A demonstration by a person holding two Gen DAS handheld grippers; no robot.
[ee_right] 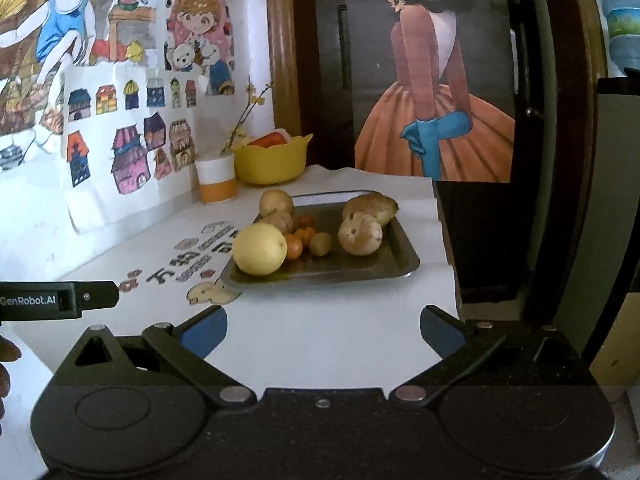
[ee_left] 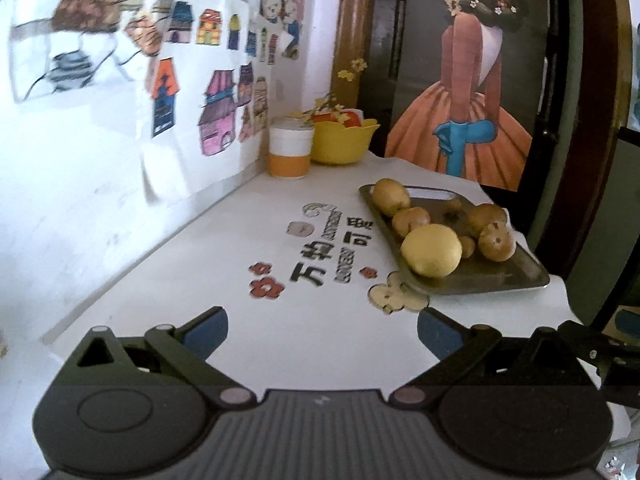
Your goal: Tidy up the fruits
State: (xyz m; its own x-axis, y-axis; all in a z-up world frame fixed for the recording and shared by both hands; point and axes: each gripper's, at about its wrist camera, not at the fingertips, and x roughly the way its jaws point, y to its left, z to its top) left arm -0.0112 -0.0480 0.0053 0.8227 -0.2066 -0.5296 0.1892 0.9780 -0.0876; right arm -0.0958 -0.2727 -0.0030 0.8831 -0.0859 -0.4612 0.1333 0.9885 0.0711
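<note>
A metal tray (ee_right: 396,270) (ee_left: 528,276) sits on the white table and holds a large yellow citrus fruit (ee_right: 260,249) (ee_left: 431,250), several brownish fruits (ee_right: 360,234) (ee_left: 391,197) and small orange ones (ee_right: 305,235). A yellow bowl (ee_right: 267,162) (ee_left: 342,143) with red-orange contents stands at the back by the wall. My left gripper (ee_left: 322,334) is open over bare table, to the near left of the tray. Just short of the tray's near edge, my right gripper (ee_right: 323,332) is open with nothing between its fingers. The left gripper's body (ee_right: 60,300) shows at the right wrist view's left edge.
A white and orange cup (ee_right: 216,180) (ee_left: 290,151) stands beside the bowl. Drawings cover the wall on the left. The table's right edge (ee_right: 450,256) drops off close beside the tray, with a dark door and poster behind. Printed characters and flower stickers (ee_left: 324,252) mark the tabletop.
</note>
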